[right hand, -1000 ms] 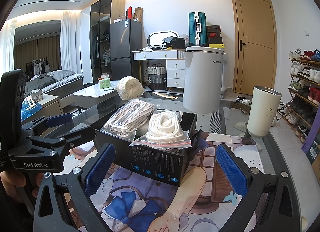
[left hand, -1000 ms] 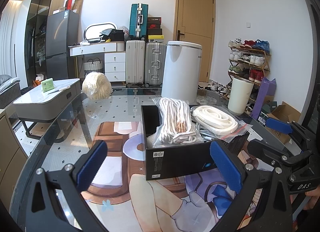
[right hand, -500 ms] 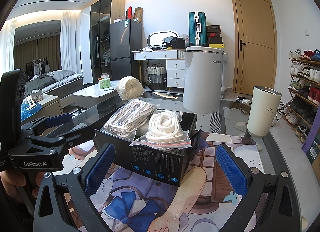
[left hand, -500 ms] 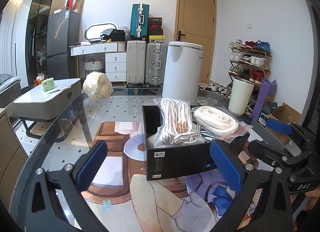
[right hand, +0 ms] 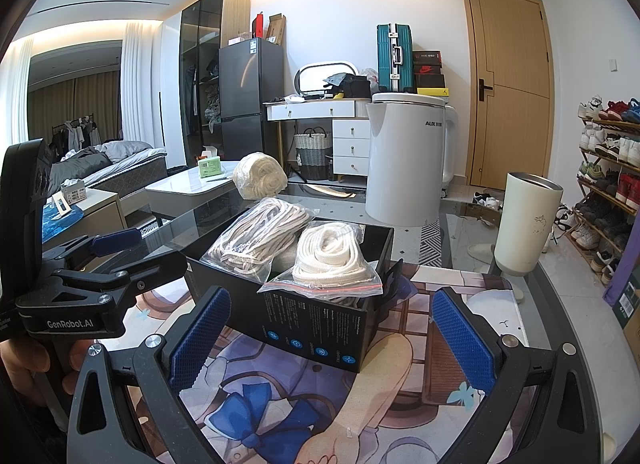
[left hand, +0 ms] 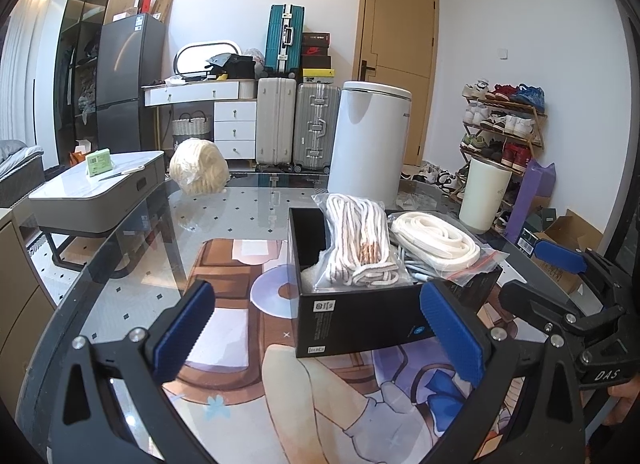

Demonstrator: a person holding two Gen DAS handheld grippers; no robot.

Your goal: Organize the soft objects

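A black box [left hand: 360, 320] [right hand: 320, 328] stands on the glass table. In it lie a bag of thin white cord [left hand: 358, 244] [right hand: 260, 236] and a bag of flat white rope [left hand: 436, 238] [right hand: 330, 256]. A loose ball of cream rope [left hand: 199, 172] [right hand: 260, 180] sits at the table's far left edge. My left gripper [left hand: 316, 336] is open and empty, just in front of the box. My right gripper [right hand: 330, 338] is open and empty, in front of the box's right corner. Each gripper shows in the other's view.
A white kettle [left hand: 370, 144] [right hand: 408, 160] stands behind the box and a cream tumbler [left hand: 484, 194] [right hand: 526, 224] to its right. A printed mat [left hand: 240, 344] lies under the glass. A low side table [left hand: 96, 192] stands left of the table.
Almost nothing has changed; the left view has shifted very slightly. Both grippers stay open and still.
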